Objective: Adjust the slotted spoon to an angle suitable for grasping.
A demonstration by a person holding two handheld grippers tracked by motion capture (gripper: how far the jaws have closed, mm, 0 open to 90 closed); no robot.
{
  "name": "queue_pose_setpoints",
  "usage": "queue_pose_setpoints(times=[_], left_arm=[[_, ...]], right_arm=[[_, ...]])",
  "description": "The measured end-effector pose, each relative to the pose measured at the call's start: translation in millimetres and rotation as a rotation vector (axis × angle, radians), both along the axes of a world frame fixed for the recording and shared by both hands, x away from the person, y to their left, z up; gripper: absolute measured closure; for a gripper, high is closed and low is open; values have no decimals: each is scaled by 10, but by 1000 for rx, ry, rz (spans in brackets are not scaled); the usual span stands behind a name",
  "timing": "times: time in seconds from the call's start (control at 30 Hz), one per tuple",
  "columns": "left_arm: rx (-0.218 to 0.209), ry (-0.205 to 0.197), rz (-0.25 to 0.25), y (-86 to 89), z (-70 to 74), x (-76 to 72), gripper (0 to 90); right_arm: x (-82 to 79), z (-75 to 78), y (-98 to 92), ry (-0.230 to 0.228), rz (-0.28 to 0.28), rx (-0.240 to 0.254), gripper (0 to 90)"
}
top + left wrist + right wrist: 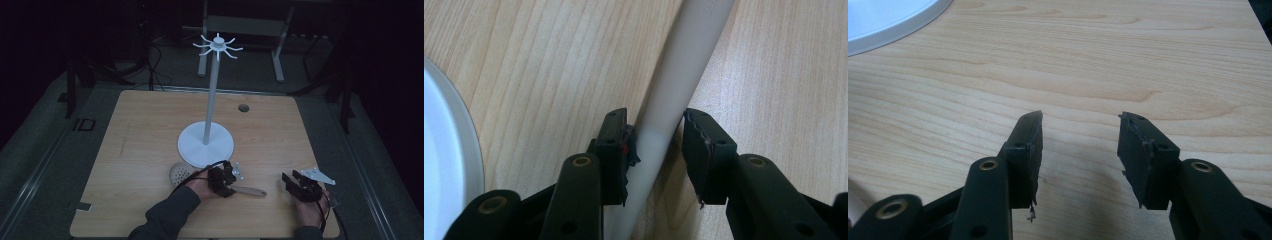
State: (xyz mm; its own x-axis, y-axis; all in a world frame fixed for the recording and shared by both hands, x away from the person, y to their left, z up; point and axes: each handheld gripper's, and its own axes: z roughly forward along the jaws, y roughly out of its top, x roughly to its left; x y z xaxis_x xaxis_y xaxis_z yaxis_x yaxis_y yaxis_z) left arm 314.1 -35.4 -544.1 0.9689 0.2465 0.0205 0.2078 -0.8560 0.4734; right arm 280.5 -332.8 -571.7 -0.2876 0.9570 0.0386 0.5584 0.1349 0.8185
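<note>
One utensil lies flat on the table (140,125), near the front edge, w/ its perforated round head (179,173) at the left, just beside the base of the stand, and its pale handle (248,191) going to the right. In the left gripper view the handle (674,100) runs diagonal between the two black jaws of the left gripper (656,150): the left pad touches it, the right pad stands a bit apart from it, so the grip is not closed on it yet; the jaws are half closed around the handle. In the high view the left gripper (227,181) sits over the middle of the utensil, held by one hand w/ a dark sleeve. Behind it there is one white stand (210,100): a round base (206,145), one thin upright pole and a top crown (218,46) w/ many small hooks, approx ten, I cannot count them exactly. The edge of this base shows also at the left in the left gripper view (444,150). One small dark hole (243,107) is in the table toward the back right. The right gripper (292,185) is at the front right, well apart from the utensil; in the right gripper view its jaws (1080,150) stand spread w/ nothing between them, only bare wood below, and the white base (888,20) is at the top left corner
</note>
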Motion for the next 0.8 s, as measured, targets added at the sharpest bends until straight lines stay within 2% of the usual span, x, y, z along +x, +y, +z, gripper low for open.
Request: queue_pose_setpoints(times=[0.13, 0.3, 0.47, 0.6, 0.73, 0.8], left_arm=[[8, -20, -2, 2, 6, -10, 648], [31, -45, 39, 48, 32, 33, 687], [58, -66, 99, 191, 70, 86, 744], [32, -55, 167, 381, 125, 120, 752], [33, -62, 268, 588, 174, 141, 753], [28, -48, 318, 710, 192, 165, 753]], right_arm=[[-2, 1, -2, -1, -1, 2, 521], [-6, 0, -11, -2, -2, 5, 520], [-7, 1, -13, -2, -3, 5, 519], [-7, 0, -12, -3, -1, 2, 519], [-8, 0, -13, -4, -2, 1, 518], [-9, 0, -13, -2, -3, 1, 518]])
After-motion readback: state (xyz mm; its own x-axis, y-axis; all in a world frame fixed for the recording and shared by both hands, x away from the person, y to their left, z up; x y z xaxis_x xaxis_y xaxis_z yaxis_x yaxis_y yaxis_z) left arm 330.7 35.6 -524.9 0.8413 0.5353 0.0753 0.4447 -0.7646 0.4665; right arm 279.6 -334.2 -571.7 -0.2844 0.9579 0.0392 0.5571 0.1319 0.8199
